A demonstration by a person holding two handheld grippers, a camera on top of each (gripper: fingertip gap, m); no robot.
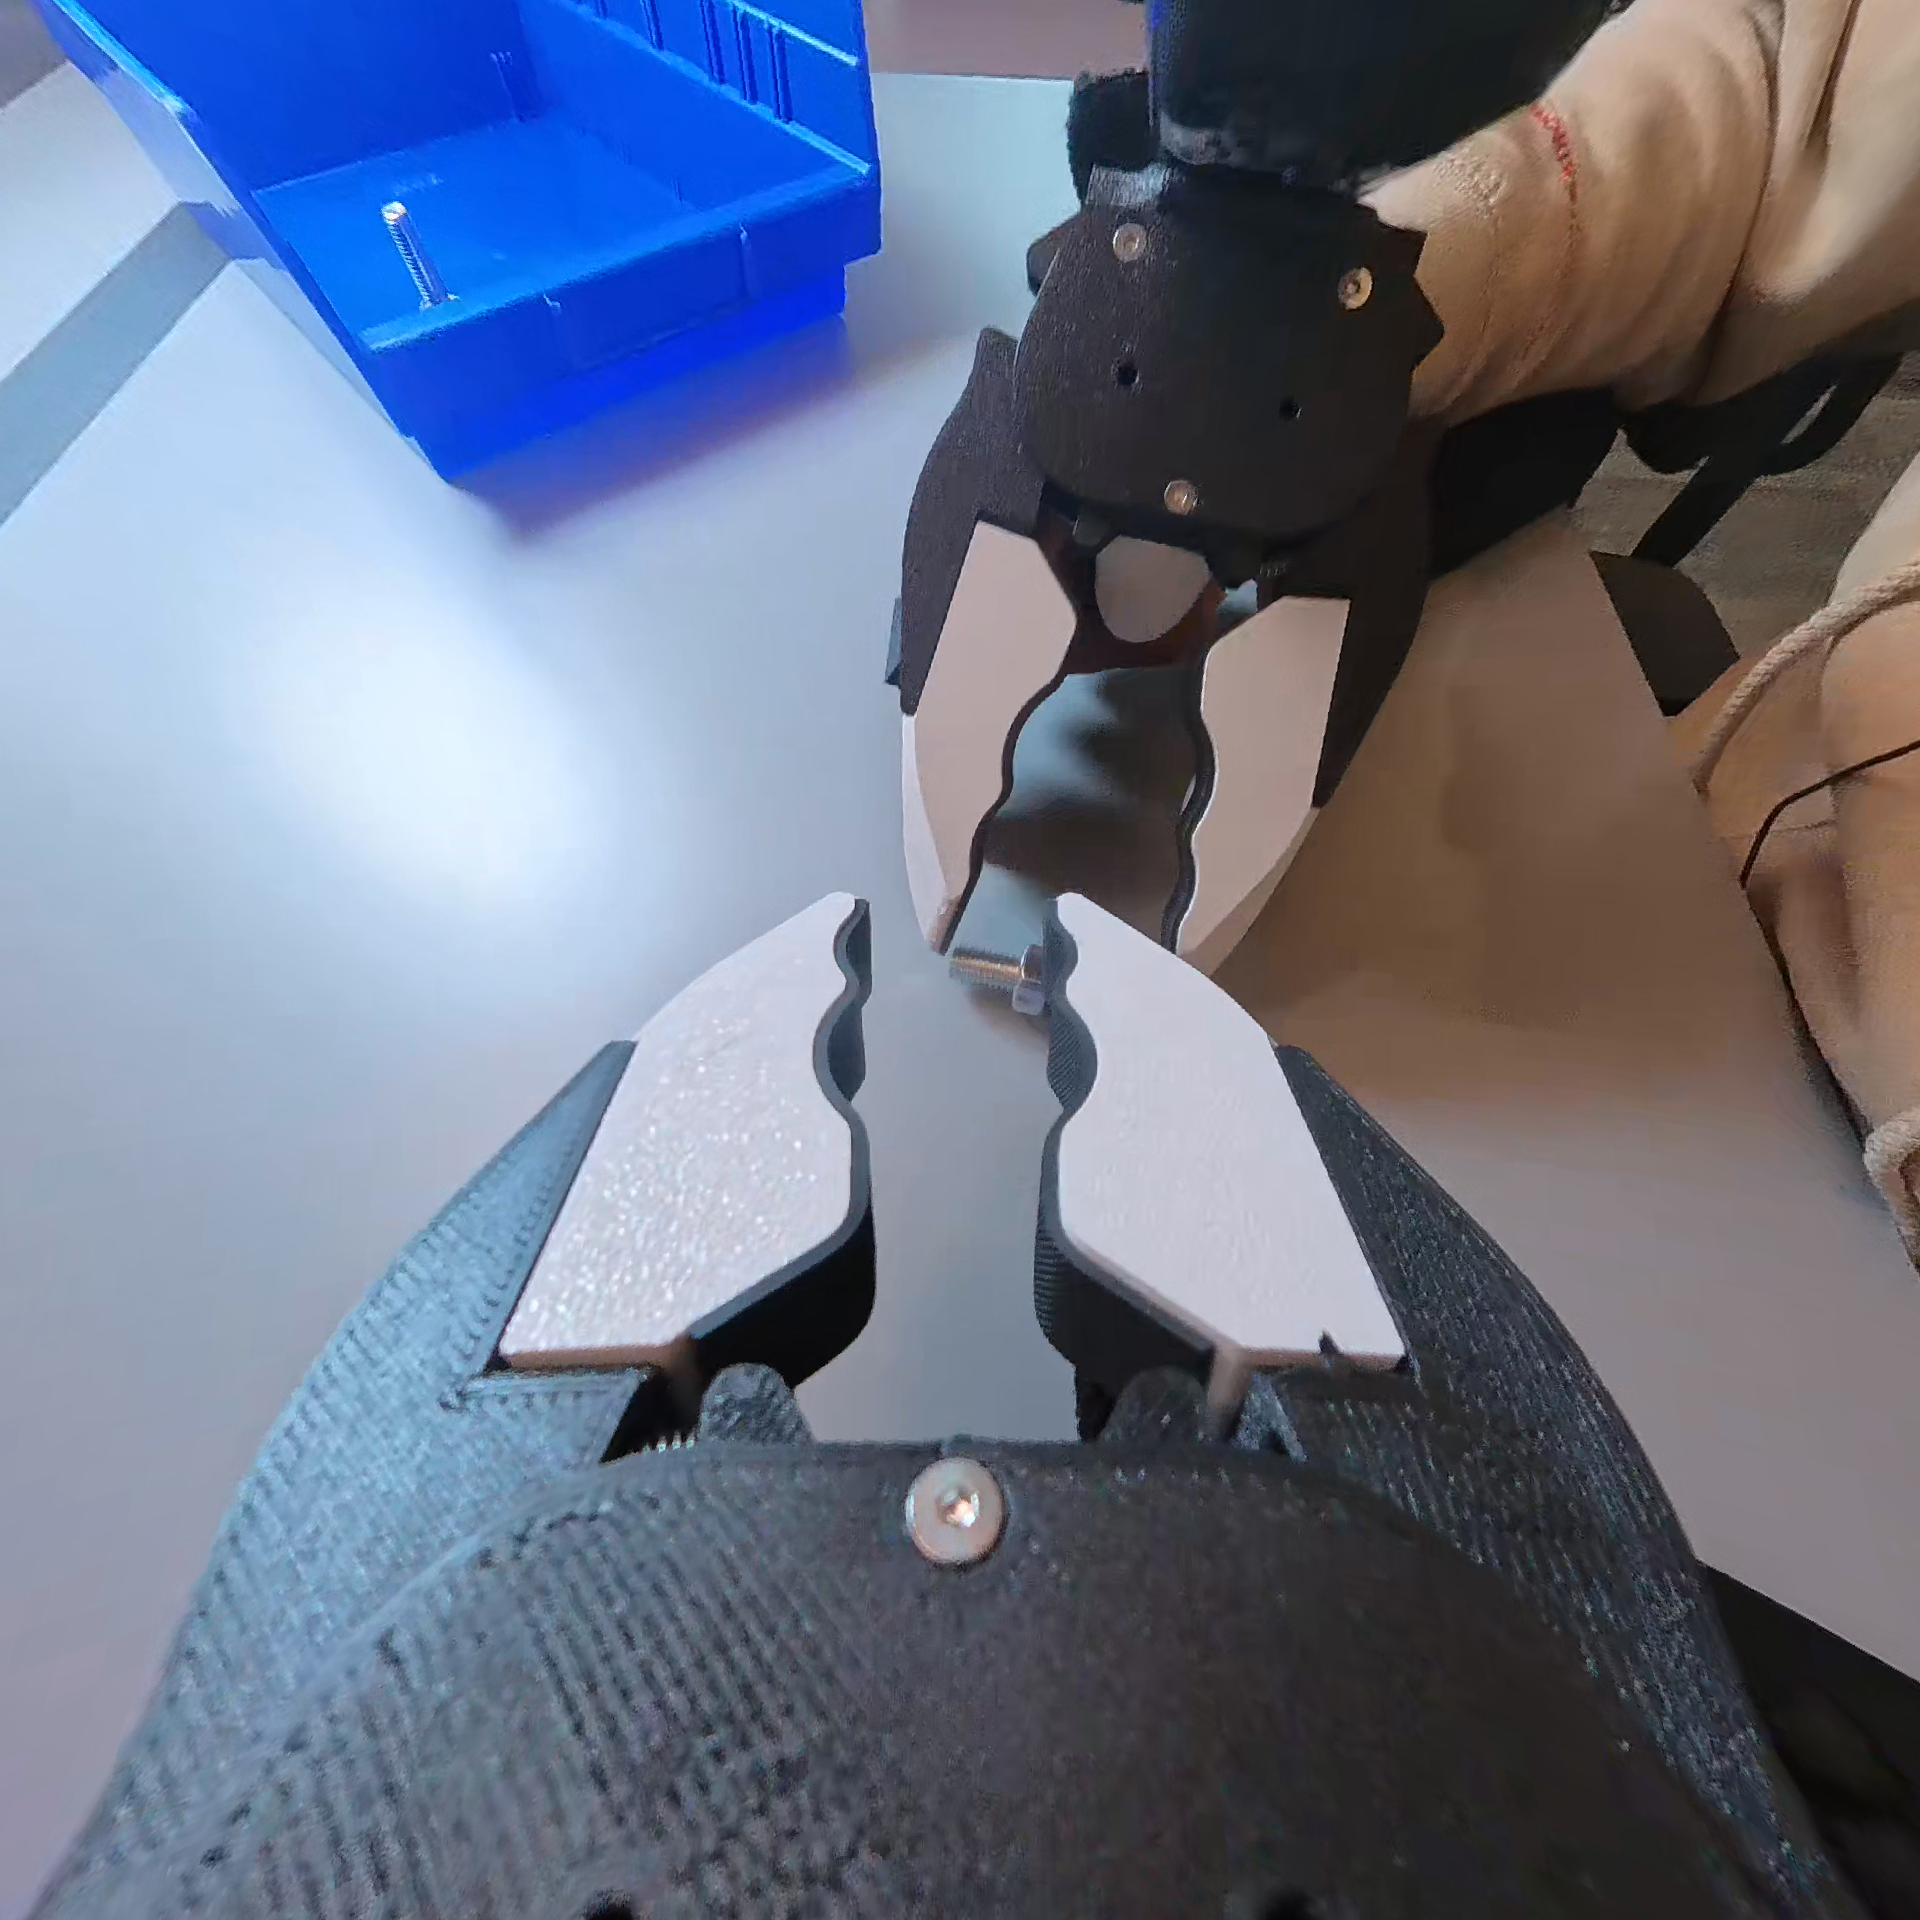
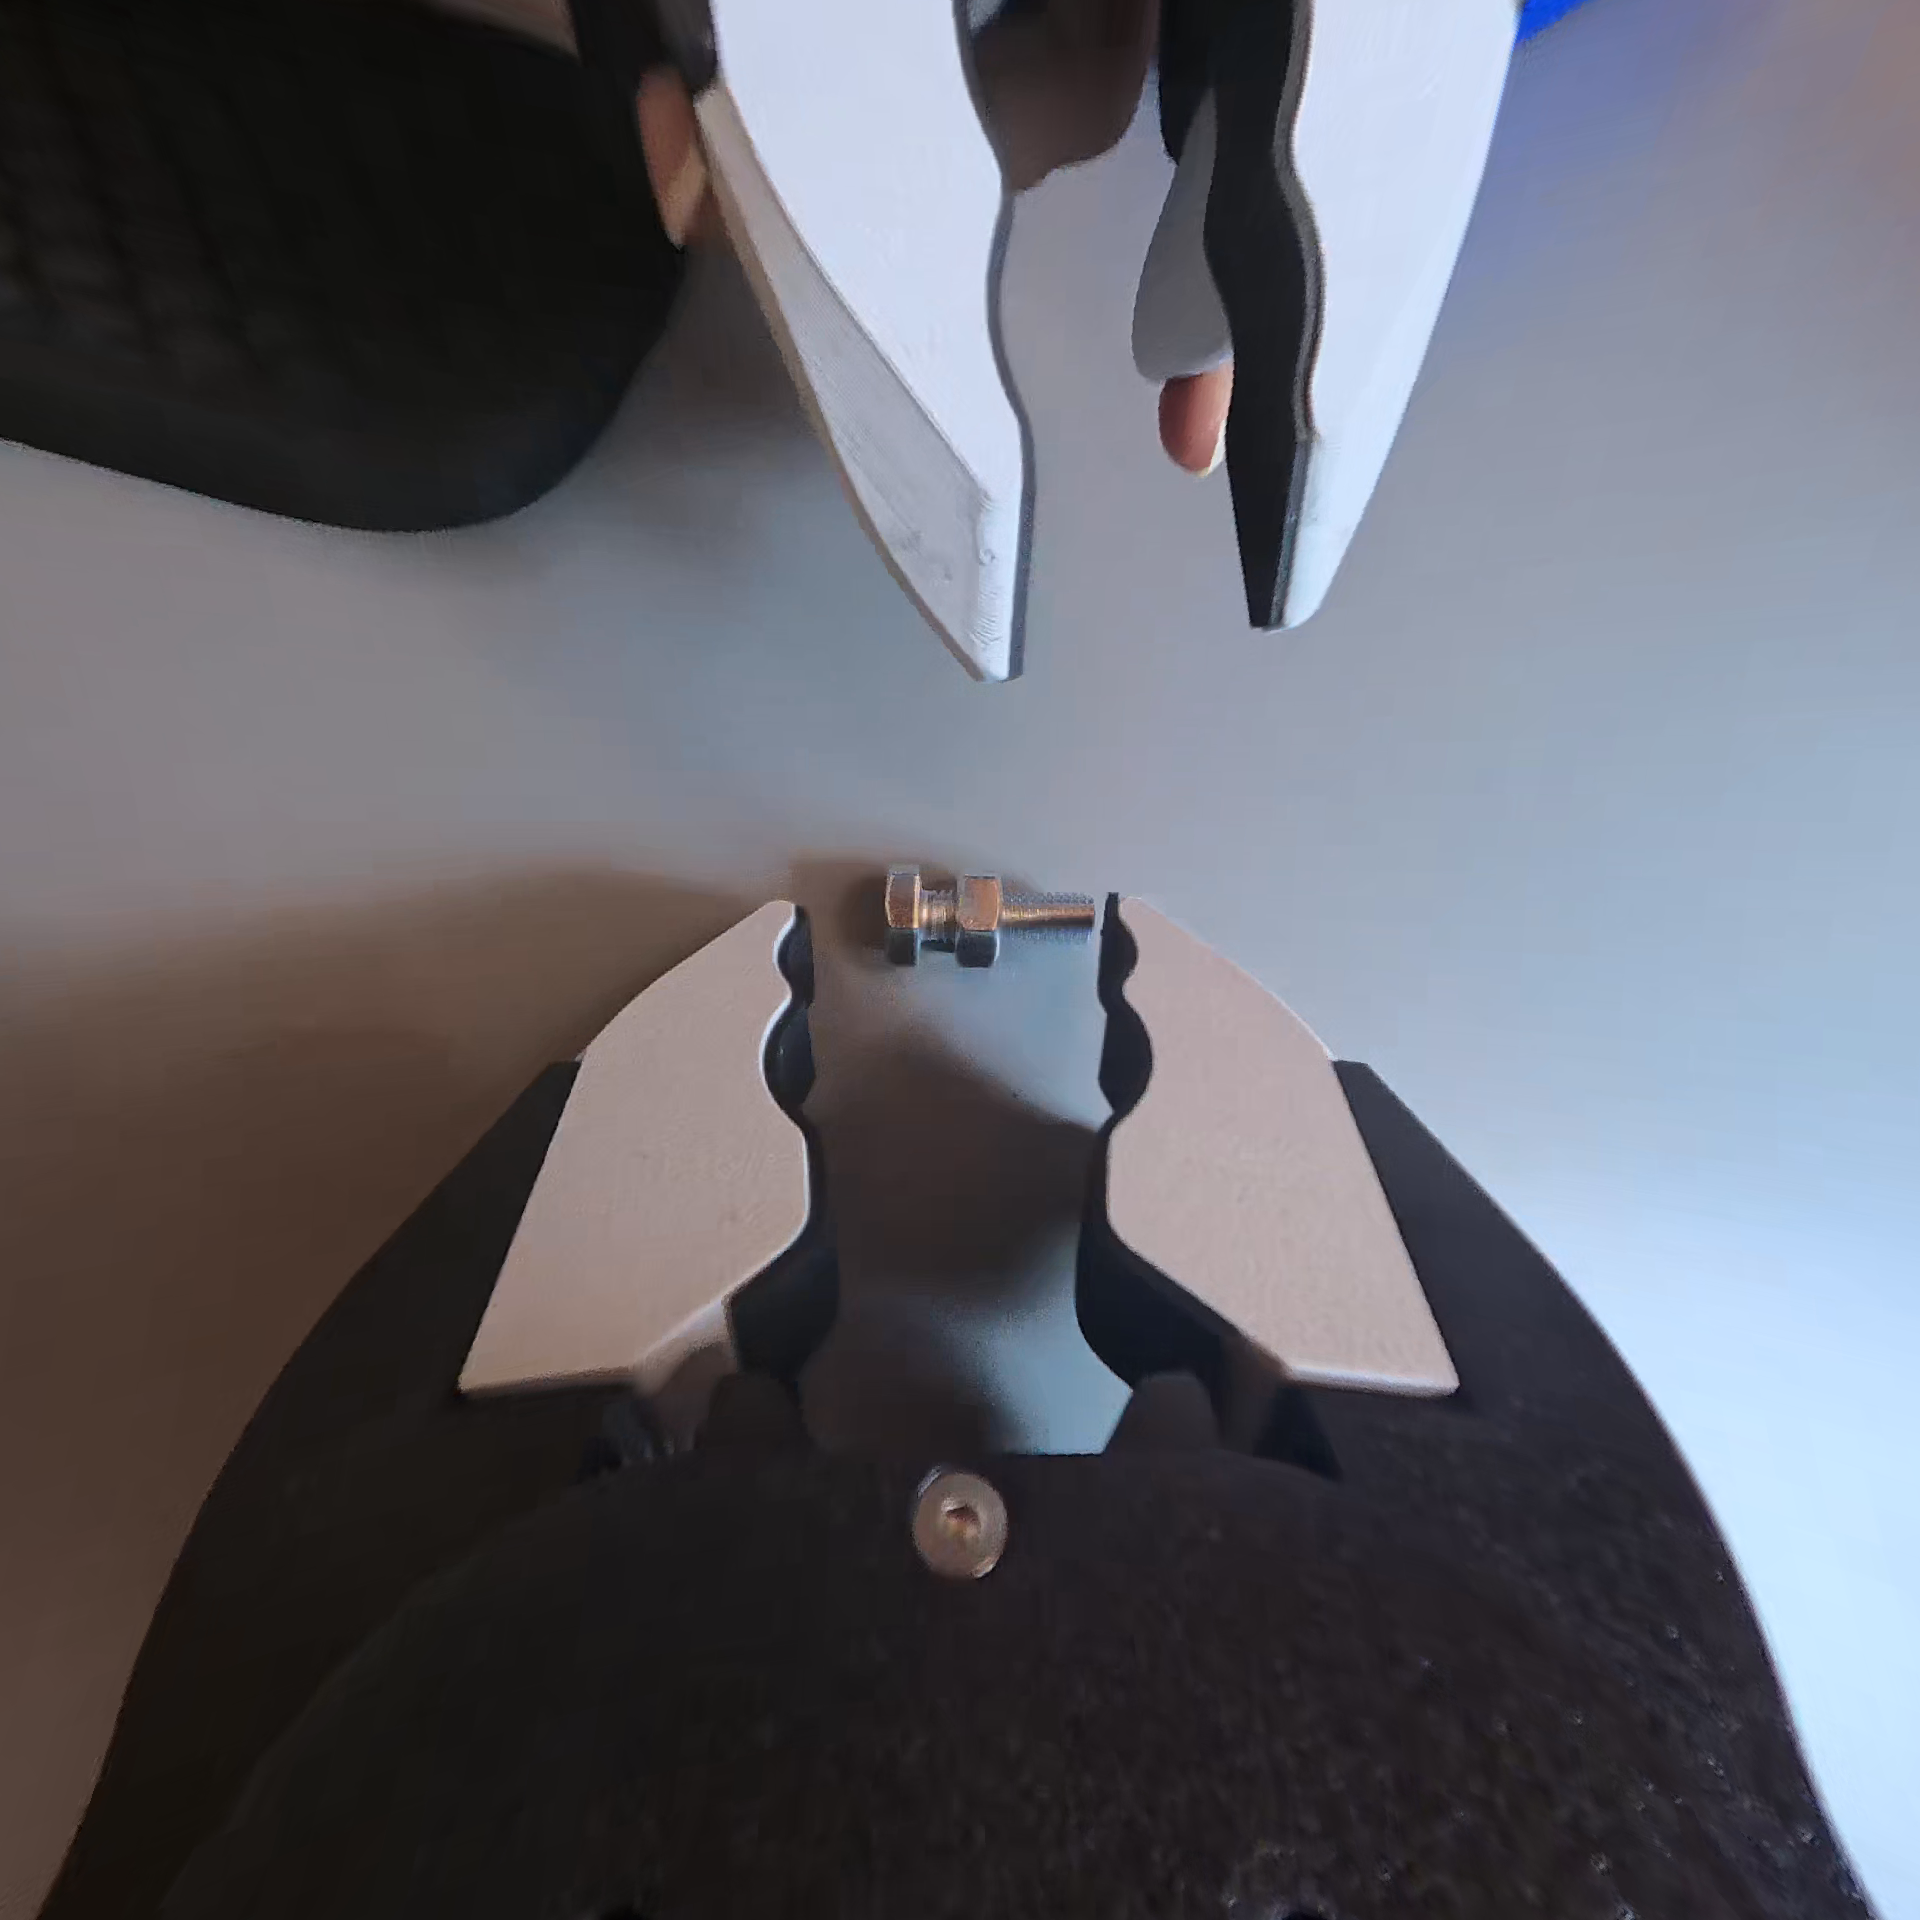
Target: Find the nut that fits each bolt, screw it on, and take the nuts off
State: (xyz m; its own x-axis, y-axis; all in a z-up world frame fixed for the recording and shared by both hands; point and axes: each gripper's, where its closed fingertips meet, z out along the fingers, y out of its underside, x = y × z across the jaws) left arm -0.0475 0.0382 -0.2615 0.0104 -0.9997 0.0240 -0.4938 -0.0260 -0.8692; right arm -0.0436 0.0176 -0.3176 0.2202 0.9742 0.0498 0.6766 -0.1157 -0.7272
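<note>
A short silver bolt (image 2: pixel 1049 914) with a hex nut (image 2: pixel 979 920) screwed onto it lies flat on the grey table (image 2: pixel 520 748). My right gripper (image 2: pixel 951 912) is open, and the bolt lies just off its fingertips, between them. My left gripper (image 2: pixel 1138 639) faces it from the far side, open and empty, a short way from the bolt. In the left wrist view the bolt (image 1: pixel 982 961) lies just past my left gripper (image 1: pixel 961 925), its head end hidden behind my right finger. The right gripper (image 1: pixel 1055 920) stands over it, tilted down.
A blue plastic bin (image 1: pixel 644 301) stands at the far left of the table with one long thin bolt (image 1: pixel 412 255) inside. A person's beige sleeve (image 1: pixel 1610 208) holds the right gripper. The table's edge (image 1: pixel 1621 644) runs close on the right. Some 6 cm of space lies between my two pairs of fingers.
</note>
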